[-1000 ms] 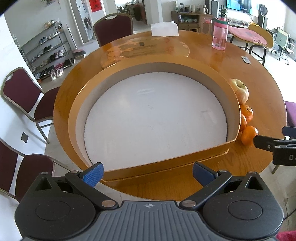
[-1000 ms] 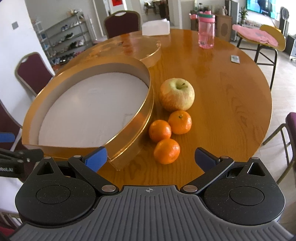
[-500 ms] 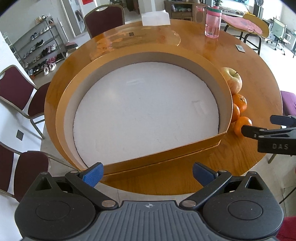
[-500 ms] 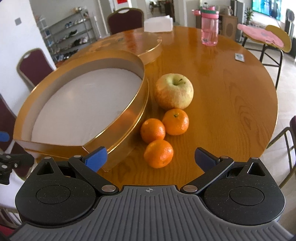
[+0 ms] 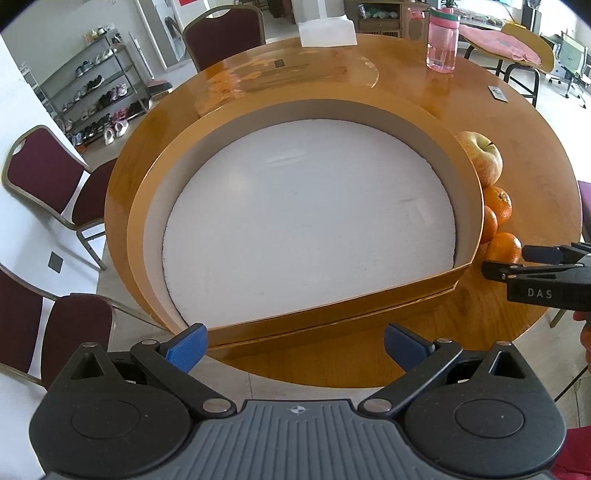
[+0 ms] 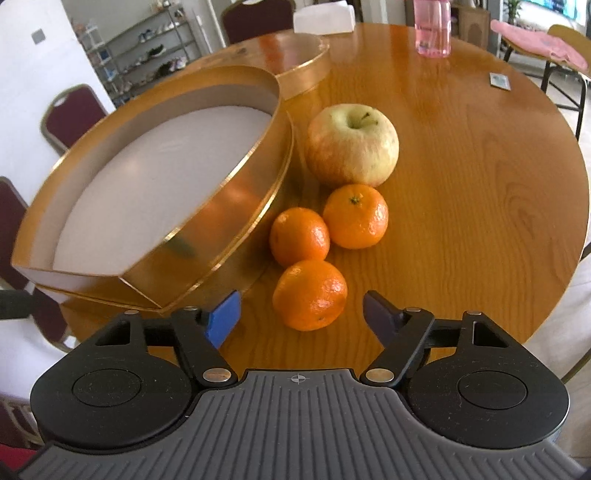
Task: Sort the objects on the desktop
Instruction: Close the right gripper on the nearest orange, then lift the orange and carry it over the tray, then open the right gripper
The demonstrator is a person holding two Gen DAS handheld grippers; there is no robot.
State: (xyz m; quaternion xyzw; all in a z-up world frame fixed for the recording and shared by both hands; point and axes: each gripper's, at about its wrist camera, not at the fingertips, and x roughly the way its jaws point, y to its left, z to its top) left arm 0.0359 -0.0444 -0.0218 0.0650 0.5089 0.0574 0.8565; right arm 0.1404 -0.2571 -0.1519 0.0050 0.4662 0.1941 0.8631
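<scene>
- Nearest mandarin (image 6: 309, 294) lies on the round wooden table (image 6: 480, 192), just ahead of the right gripper (image 6: 301, 317) and about level with its blue fingertips (image 6: 221, 320); I see no pad touching it.
- Two more mandarins sit right behind it, one to the left (image 6: 299, 236) and one to the right (image 6: 355, 216), the three bunched together; the yellow-red apple (image 6: 352, 144) stands behind them, close against the right-hand one.
- All the fruit is outside the big gold-walled box (image 6: 229, 206), just beside its curved wall; the box's white floor (image 5: 306, 221) has nothing on it.
- Only writing I can read is "DAS", white letters on the side of the right gripper's black body (image 5: 539, 293), seen from the left wrist view.
- Right gripper: jaws have just been closing and now stand about half open, holding nothing, with the nearest mandarin partly in the gap.
- Left gripper (image 5: 293, 347): jaws spread wide and empty, hanging at the near edge of the table in front of the box's straight wall.
- Behind the box lies its gold lid (image 6: 295, 62); farther back stand a pink water bottle (image 5: 441, 40) and a white tissue box (image 5: 327, 31), and a small card (image 6: 499, 80) lies off to the right.
- Round the table are dark-red chairs (image 5: 40, 181); a shoe rack (image 5: 99, 99) stands by the far wall.
</scene>
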